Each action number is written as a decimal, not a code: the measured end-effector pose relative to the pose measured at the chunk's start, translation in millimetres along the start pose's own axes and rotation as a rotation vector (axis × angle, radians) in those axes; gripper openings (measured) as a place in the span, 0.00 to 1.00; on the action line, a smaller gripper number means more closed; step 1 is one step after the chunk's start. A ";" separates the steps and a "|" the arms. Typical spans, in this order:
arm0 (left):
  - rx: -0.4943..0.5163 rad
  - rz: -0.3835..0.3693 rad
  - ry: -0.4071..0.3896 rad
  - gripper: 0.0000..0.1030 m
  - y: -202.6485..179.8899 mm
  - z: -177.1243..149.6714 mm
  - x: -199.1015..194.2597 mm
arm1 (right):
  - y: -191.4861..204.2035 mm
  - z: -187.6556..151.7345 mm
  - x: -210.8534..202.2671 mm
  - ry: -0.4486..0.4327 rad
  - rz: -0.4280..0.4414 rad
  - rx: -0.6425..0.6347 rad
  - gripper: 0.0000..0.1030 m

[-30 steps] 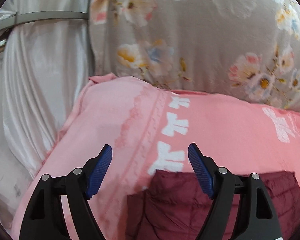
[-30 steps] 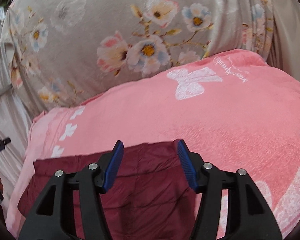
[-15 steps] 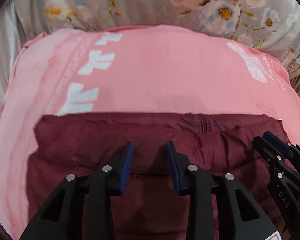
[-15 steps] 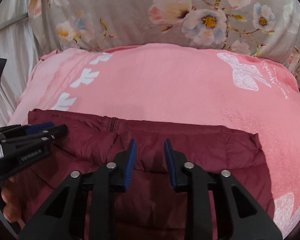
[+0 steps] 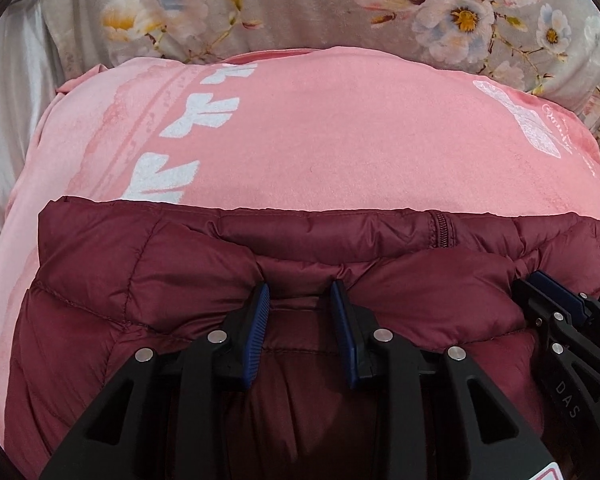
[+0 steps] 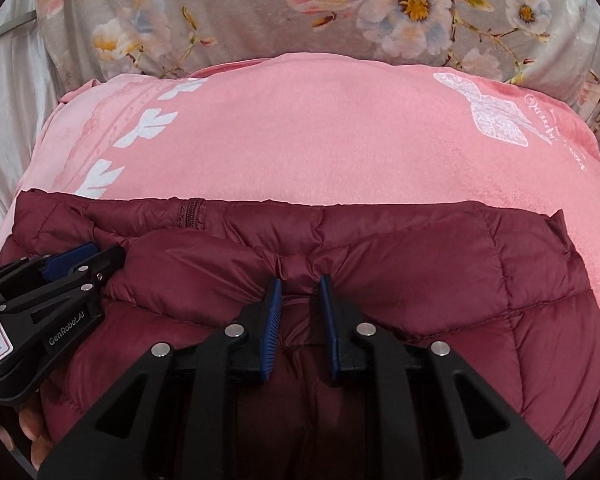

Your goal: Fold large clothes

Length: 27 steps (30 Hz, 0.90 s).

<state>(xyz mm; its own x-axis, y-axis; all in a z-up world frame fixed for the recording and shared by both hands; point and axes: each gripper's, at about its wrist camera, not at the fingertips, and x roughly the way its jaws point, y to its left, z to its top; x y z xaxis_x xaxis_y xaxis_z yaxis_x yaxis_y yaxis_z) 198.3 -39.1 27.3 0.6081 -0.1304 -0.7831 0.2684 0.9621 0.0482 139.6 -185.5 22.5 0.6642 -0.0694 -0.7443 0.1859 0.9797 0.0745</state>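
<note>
Ahead, toward twelve o'clock, the pink blanket (image 5: 340,132) lies bare and open beyond the puffy maroon jacket (image 5: 160,280). Farther at twelve the flowered cover (image 6: 260,12) rises like a wall. In the left wrist view, the right gripper (image 5: 556,300) crowds three o'clock; in the right wrist view, the left gripper (image 6: 84,260) crowds nine o'clock.

Near half of jacket (image 6: 420,280) hidden under gripper frames; script on pink blanket (image 6: 556,136) too small to read.
</note>
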 end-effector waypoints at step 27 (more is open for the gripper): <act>-0.156 0.053 -0.090 0.31 101.3 37.4 -45.4 | -111.7 17.9 -44.2 -0.071 -0.048 0.254 0.22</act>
<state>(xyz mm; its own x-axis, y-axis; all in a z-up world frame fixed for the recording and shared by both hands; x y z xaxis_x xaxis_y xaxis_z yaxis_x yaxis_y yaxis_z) 225.9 55.4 91.0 0.6843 -0.0928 -0.7233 0.1197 0.9927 -0.0142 102.4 -295.3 59.0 0.6976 -0.1366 -0.7034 0.3882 0.8972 0.2107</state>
